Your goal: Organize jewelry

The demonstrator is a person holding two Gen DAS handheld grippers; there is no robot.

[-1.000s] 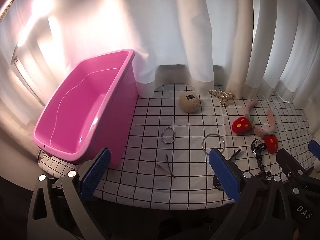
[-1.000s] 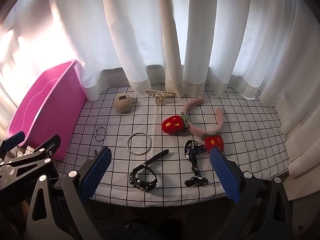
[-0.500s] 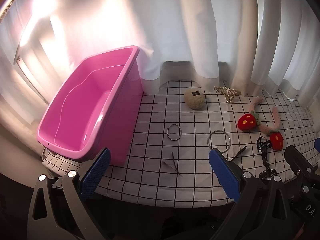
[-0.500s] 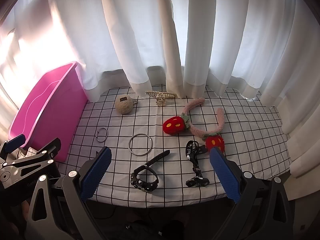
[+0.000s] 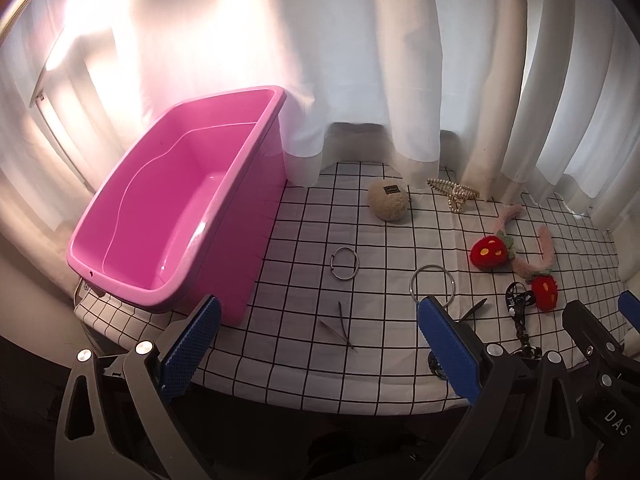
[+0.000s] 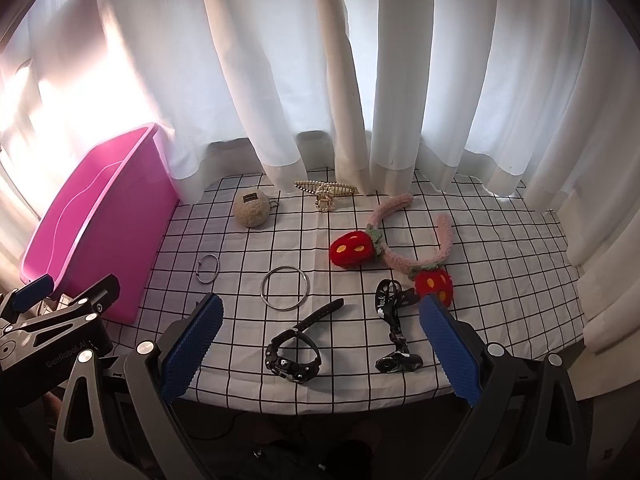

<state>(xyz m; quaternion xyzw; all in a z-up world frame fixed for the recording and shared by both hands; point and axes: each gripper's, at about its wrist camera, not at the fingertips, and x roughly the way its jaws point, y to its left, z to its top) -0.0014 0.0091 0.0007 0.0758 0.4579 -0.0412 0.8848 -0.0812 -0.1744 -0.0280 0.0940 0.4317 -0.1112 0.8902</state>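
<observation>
Ahead of me white curtains hang in long folds across the whole far side, their hems resting on the table. It wears a white cloth with a black grid. Bright daylight glows through on the far left.

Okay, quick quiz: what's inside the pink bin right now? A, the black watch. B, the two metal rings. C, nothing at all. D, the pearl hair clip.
C: the left wrist view shows the pink bin's inside bare, while the pearl hair clip, both metal rings and black watch lie on the checked cloth.
</observation>
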